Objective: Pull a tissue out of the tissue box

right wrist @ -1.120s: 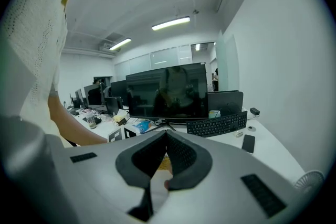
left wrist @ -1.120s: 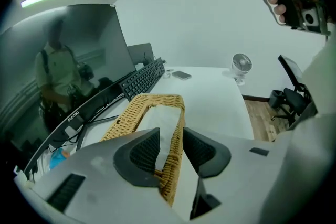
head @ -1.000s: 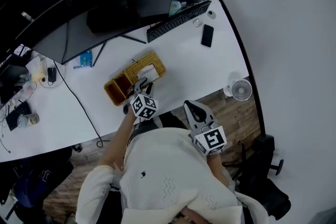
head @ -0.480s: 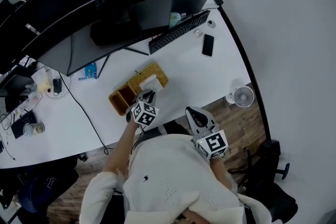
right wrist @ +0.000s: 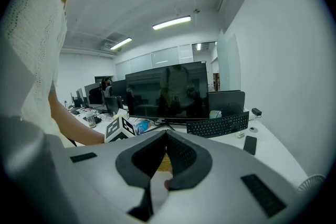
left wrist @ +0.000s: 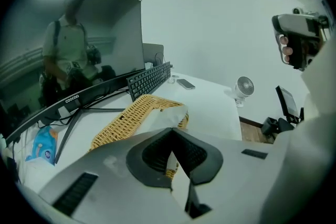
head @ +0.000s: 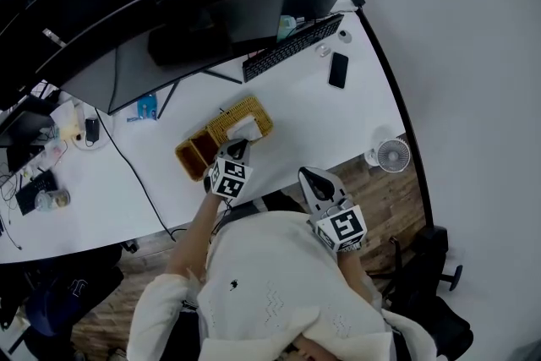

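A woven wicker tissue box lies on the white desk, with a white tissue sticking up from its near end. My left gripper hovers with its tips right at that tissue, jaws shut; I cannot tell whether they touch it. In the left gripper view the tissue rises just beyond the closed left gripper, with the wicker box behind it. My right gripper is shut and empty, held off the desk's front edge near my body. The right gripper faces the monitors.
A brown open basket adjoins the box's left end. Behind stand curved monitors, a keyboard, a phone and a blue packet. A small fan sits on the wood floor to the right.
My left gripper has crept forward, closing the gap to the tissue. The right gripper has stayed about where it was.
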Tool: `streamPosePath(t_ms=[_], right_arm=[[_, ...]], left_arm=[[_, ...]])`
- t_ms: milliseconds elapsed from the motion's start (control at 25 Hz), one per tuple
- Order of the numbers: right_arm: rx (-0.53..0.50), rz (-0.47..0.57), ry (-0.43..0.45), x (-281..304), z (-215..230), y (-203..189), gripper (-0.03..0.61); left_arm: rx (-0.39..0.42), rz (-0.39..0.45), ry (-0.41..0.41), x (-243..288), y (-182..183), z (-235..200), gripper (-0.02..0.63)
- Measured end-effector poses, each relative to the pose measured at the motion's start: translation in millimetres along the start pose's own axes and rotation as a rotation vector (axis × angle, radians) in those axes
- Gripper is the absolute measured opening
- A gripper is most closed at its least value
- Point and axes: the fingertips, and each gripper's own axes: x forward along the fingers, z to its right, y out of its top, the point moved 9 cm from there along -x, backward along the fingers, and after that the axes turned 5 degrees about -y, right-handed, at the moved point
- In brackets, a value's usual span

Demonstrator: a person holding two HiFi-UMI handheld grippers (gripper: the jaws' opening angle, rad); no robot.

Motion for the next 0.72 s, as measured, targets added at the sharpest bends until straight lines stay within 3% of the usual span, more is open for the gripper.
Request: streamPosePath(t_ms=[720], right_arm=[[-0.035, -0.001, 0.088, 20, -1, 7, 0.002]], left_arm=[[-0.027, 0.061, 0.031, -15, 9, 9, 0.012]])
